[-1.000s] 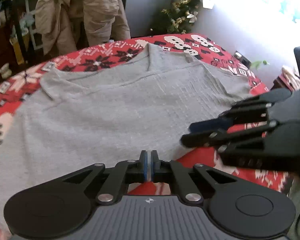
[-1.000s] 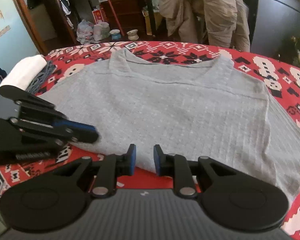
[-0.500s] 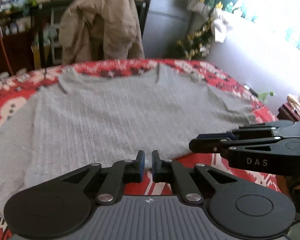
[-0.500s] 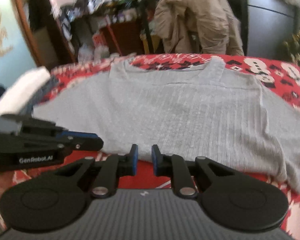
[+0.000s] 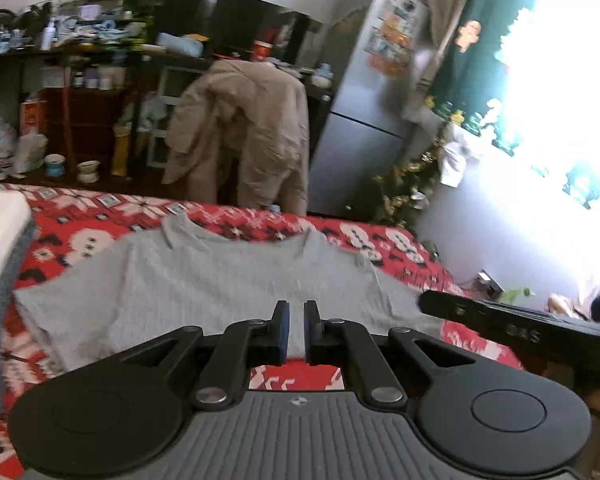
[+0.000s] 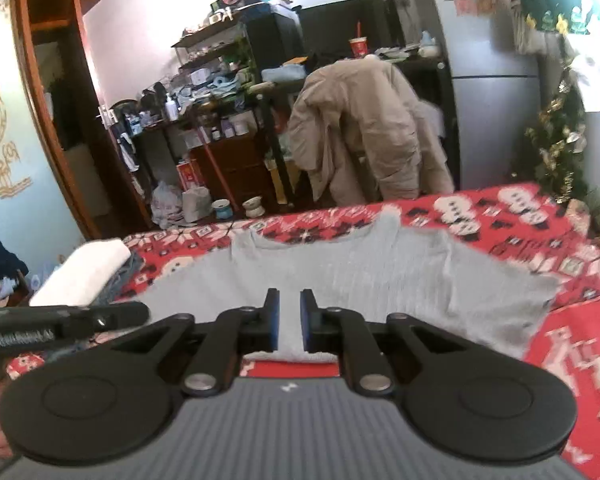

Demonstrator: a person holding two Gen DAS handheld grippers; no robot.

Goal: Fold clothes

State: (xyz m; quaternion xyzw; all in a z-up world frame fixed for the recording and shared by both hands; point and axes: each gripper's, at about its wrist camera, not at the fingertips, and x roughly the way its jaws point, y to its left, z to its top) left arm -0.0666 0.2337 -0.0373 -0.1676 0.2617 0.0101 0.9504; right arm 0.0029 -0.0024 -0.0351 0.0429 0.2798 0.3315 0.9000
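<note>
While both tools hang above the near edge of the bed, nothing is gripped yet, so the scene reads like this, nearest things first.

Left gripper (image 5: 296, 330): jaws almost together, a thin gap showing between the blue pads, nothing between them.
Right gripper (image 6: 289, 322): jaws closing, a narrow gap left, no cloth between them.
Grey shirt (image 5: 220, 292): spread flat with its hem towards the tools and its neckline at the far side; both sleeves lie out to the sides, and a few soft wrinkles sit near the right sleeve.
Step in hand: probably lining up for the first fold, with neither tool touching the fabric.
Doing it well: I would open both pairs of jaws before coming down, pinch two matching points on one side of the shirt, lift only enough to clear the cloth beneath, and carry both hands over together so the fold line runs straight.
Risk: an uneven pinch would likely drag the thin knit askew.
Surface: red patterned bedspread (image 6: 572, 320), soft, so cloth may bunch under pressure.
Folded pile (image 6: 84, 276): white and blue items at the left edge, apart from the shirt.
Room beyond: tan coat (image 5: 244, 132) draped over a chair, cluttered shelves, grey fridge (image 5: 364, 120).
</note>
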